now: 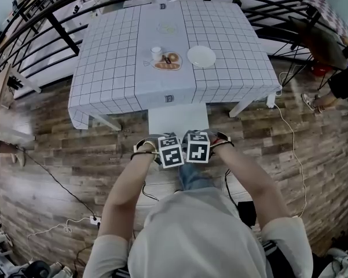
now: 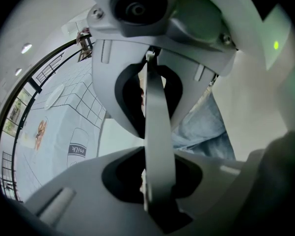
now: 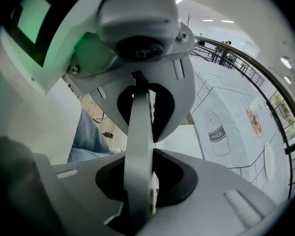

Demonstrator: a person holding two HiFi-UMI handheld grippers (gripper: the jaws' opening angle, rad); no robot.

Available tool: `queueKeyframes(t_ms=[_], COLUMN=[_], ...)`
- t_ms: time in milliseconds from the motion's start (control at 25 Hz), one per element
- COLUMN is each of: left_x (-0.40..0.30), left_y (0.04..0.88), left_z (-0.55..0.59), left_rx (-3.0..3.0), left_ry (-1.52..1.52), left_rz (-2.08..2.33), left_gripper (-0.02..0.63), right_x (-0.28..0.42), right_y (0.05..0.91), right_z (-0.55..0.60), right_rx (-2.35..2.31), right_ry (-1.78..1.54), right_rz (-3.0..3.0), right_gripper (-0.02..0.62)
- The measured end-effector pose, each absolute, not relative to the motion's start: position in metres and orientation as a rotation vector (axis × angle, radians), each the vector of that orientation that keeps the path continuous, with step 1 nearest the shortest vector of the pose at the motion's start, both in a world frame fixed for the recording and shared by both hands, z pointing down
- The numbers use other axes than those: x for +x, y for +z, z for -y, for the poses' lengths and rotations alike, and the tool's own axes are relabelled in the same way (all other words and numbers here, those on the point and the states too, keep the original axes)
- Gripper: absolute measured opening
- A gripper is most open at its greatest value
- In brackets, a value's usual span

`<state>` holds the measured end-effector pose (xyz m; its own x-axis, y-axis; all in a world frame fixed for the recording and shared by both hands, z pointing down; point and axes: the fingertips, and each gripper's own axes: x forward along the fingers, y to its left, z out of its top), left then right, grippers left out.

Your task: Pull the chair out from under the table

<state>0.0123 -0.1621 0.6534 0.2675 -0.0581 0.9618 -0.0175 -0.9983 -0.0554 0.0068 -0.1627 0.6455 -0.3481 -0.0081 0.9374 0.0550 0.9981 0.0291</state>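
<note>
12 o'clock: desk (image 1: 104, 80) edge closes off room past chair (image 1: 178, 119). 9 and 3 o'clock: open floor (image 1: 69, 149); cable (image 1: 294, 152) trails at 3.

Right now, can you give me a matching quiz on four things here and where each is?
1. white plate
2. white cup
3. chair
4. right hand-held gripper

A. clamped on the chair's back
B. on the tablecloth, right of the brown dish
C. seat sticking out below the tablecloth's edge
D. just left of the brown dish

Pairs: 1-B, 2-D, 3-C, 4-A
</note>
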Motion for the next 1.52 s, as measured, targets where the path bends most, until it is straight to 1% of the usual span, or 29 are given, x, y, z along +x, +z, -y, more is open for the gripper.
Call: queueKeyframes(t_ms=[1520], left_x=[0.013], left_y=[0.654], left_z=[0.075], left_rx=[-2.482], left_ry=[-1.866], left_rz=[-0.050], left_gripper=[0.077], right_x=[0.007], right_y=[0.647], right_z=[0.076], right_rx=[-0.043], right_ry=[-0.045], right_rz=[1.902], right_gripper=[0.072])
